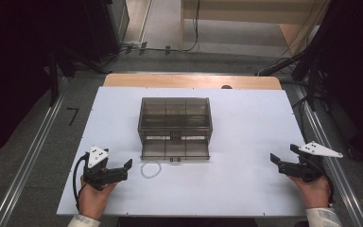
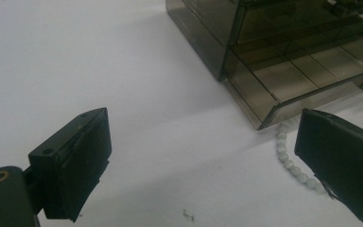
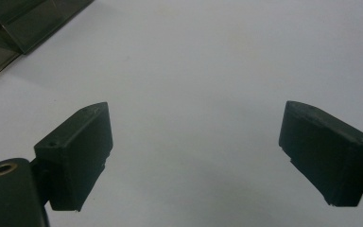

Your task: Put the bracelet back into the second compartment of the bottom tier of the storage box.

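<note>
One smoky plastic drawer box [image 1: 175,120] stands mid-desk [image 1: 246,142], its lower drawer [image 1: 175,149] pulled out; one bead bracelet [image 1: 151,170] lies just before it. Both hand-held grippers, left [image 1: 128,166] and right [image 1: 280,154], gape apart, holding nothing.

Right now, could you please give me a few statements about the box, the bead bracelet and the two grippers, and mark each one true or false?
1. The lower drawer of the smoky box is pulled out. True.
2. The bead bracelet lies inside the drawer. False: it lies on the white table, in front of the drawer.
3. The left gripper is open and holds nothing. True.
4. The right gripper grips the box. False: it is open, apart from it.
</note>
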`<state>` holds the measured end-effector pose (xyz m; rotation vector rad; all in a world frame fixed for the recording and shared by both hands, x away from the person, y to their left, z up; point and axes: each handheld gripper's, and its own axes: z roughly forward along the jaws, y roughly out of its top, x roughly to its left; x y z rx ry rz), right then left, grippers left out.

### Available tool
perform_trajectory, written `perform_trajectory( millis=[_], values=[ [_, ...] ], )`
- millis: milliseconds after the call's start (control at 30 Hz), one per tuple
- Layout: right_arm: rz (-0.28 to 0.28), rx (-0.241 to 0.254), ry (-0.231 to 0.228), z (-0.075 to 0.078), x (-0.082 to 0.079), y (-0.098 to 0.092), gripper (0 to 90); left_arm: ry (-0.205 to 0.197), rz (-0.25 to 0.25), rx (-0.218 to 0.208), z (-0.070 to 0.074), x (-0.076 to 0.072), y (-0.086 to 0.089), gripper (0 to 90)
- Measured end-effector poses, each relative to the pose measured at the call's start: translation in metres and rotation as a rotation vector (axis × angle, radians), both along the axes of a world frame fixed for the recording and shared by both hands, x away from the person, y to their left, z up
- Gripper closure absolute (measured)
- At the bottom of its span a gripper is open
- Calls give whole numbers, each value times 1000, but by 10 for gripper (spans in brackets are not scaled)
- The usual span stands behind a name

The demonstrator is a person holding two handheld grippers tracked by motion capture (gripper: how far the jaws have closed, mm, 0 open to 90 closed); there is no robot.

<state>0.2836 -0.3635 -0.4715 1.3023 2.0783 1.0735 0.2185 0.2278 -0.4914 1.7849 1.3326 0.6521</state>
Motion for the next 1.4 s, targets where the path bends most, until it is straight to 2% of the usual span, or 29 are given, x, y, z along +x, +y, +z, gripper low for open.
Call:
perform_trajectory(
  millis=[267,1400],
  values=[
    [1,-1,-1,0,0,0,90,7,-19,16,-1,0,-4,54],
    [-1,-3,2,0,0,1,90,23,-47,29,-3,2,-15,65]
  ],
)
